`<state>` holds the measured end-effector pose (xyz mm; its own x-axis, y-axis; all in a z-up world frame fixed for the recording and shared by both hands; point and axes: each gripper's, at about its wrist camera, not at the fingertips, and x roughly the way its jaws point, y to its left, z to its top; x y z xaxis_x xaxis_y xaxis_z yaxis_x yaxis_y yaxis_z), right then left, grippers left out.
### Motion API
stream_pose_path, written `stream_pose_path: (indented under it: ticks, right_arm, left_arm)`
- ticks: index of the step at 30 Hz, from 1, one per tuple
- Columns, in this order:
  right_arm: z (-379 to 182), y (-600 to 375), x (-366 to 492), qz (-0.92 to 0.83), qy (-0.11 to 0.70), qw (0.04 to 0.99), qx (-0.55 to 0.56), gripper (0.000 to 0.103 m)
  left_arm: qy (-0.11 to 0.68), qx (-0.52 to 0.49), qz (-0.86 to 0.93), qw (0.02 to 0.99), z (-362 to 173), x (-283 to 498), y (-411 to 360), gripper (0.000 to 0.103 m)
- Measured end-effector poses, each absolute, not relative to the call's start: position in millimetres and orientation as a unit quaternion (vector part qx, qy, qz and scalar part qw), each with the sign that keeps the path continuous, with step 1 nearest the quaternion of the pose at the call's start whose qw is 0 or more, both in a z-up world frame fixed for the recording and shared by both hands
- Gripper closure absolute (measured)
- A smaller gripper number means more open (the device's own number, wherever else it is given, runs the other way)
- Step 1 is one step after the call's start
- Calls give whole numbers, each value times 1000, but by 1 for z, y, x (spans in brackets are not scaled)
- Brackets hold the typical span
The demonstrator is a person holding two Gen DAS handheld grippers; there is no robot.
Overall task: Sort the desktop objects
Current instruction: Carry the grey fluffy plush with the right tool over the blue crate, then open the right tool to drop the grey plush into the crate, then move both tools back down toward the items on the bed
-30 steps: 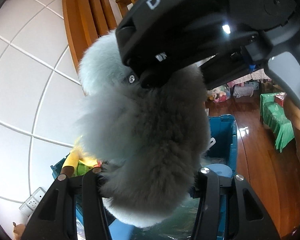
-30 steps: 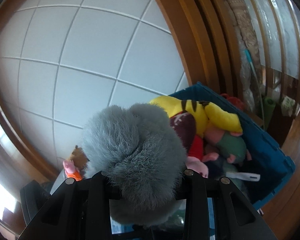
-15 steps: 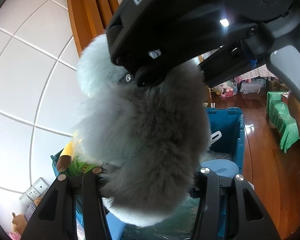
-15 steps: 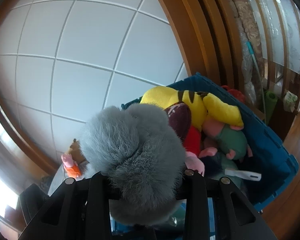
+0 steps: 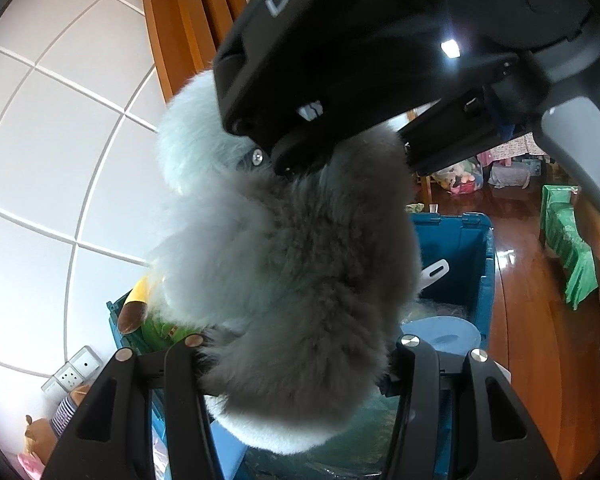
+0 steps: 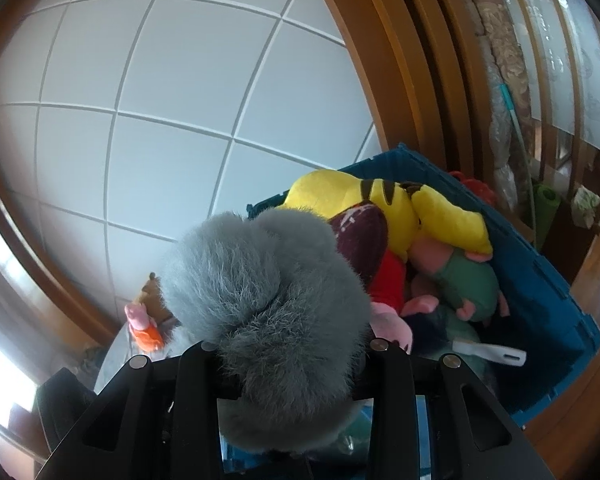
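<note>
A fluffy grey plush toy fills the left wrist view, held in the air over a blue storage bin. My left gripper is shut on its lower end. My right gripper is shut on the same plush toy; its black body shows from outside in the left wrist view, clamped on the toy's upper end. The blue bin holds a yellow striped plush, a pink and green plush and a white spatula.
A white tiled wall with a wooden frame stands behind the bin. A small plush in orange lies left of the bin. A wall socket is low on the left. A wooden floor and green cloth lie to the right.
Both grippers keep their hold on the grey plush. The bin has drifted slightly down and right in the right wrist view; more of the wall socket and bin interior shows in the left wrist view.
</note>
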<state>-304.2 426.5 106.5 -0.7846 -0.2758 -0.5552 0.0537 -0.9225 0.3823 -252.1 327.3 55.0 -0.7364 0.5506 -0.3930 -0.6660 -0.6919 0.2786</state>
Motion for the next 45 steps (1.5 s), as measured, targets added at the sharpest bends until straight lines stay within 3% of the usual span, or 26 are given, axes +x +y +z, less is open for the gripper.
stream_pose_path:
  ticks: [14,21,22,23,25,26,28,32,40,45]
  right_arm:
    - [114,421,-315,-927,-157,108,324,67]
    - [104,427,-320,-925,-158,82,336,64]
    - [102,435,-320,-925,-168,69,333,57]
    - [100,444,-320,-926,-178,56,329,39]
    - [96,462,-320,-925,-199,30,322,20]
    - [94,471,-320,-925,-209,17,318,19]
    - [90,489,-321,-923,-230,-9,310,15]
    - [104,490,-302,-930,-223,10,291,8]
    - [126,440,-248,-961,-161,35,223,1]
    - [115,395,-214,-979,-111,31,168,1]
  left_arm:
    - [215,-138,911,324,68,-256,315,52]
    - [262,-186,891,321,48,-262,315,50]
    - [273,-193,887,320,43,-263,317,48]
    - [280,-196,883,320,38,-261,318,48]
    - [287,-195,878,329,34,-256,317,43]
    - [288,-191,876,337,34,-253,314,38]
    - [293,-177,881,327,38,-250,311,17]
    - [272,-141,901,306,57,-242,297,1]
    - [260,-99,935,218,76,-220,271,0]
    - [200,-94,960,170,78,-215,224,0]
